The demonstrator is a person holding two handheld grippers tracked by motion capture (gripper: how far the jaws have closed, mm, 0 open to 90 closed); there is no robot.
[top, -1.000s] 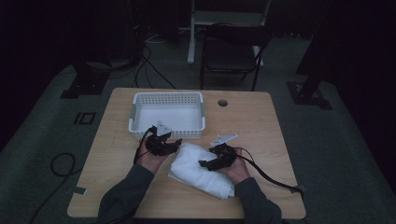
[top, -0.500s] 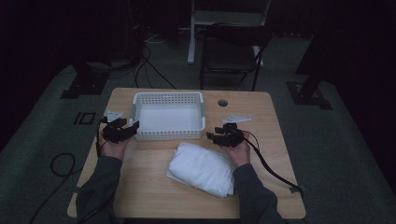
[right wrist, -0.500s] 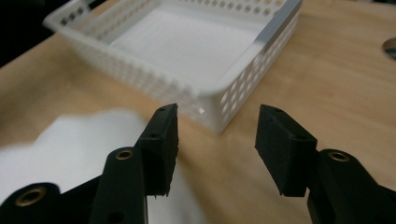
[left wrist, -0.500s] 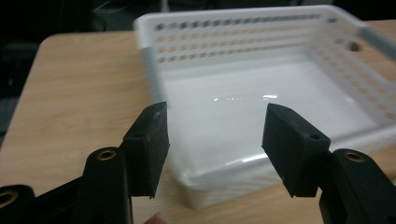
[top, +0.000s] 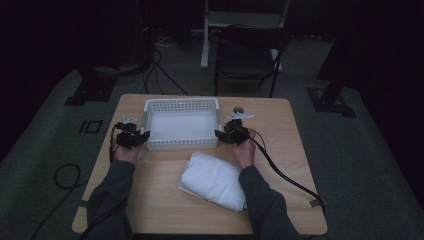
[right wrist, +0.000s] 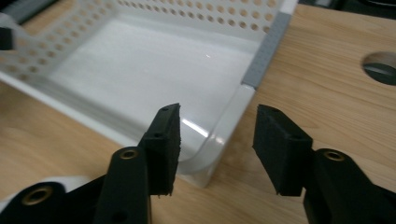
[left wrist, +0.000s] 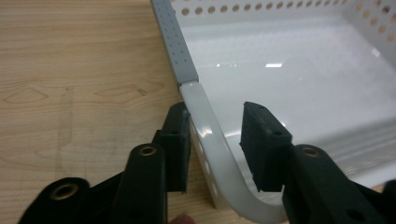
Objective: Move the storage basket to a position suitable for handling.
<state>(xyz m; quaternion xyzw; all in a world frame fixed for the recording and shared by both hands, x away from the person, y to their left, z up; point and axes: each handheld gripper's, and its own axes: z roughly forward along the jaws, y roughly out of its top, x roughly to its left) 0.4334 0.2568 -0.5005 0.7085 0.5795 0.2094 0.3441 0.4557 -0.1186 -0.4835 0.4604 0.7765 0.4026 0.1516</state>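
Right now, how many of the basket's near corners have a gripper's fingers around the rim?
2: left gripper straddles the basket at its near-left corner, right gripper at its near-right corner.

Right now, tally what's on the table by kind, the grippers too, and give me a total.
White perforated basket: 1
Folded white cloth: 1
Black grippers: 2, the left gripper and the right gripper, one at each near corner of the basket
Total: 4

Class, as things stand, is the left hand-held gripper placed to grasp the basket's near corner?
Probably yes: the left hand-held gripper straddles the basket rim, one pad touching outside, one apart inside, nothing between.
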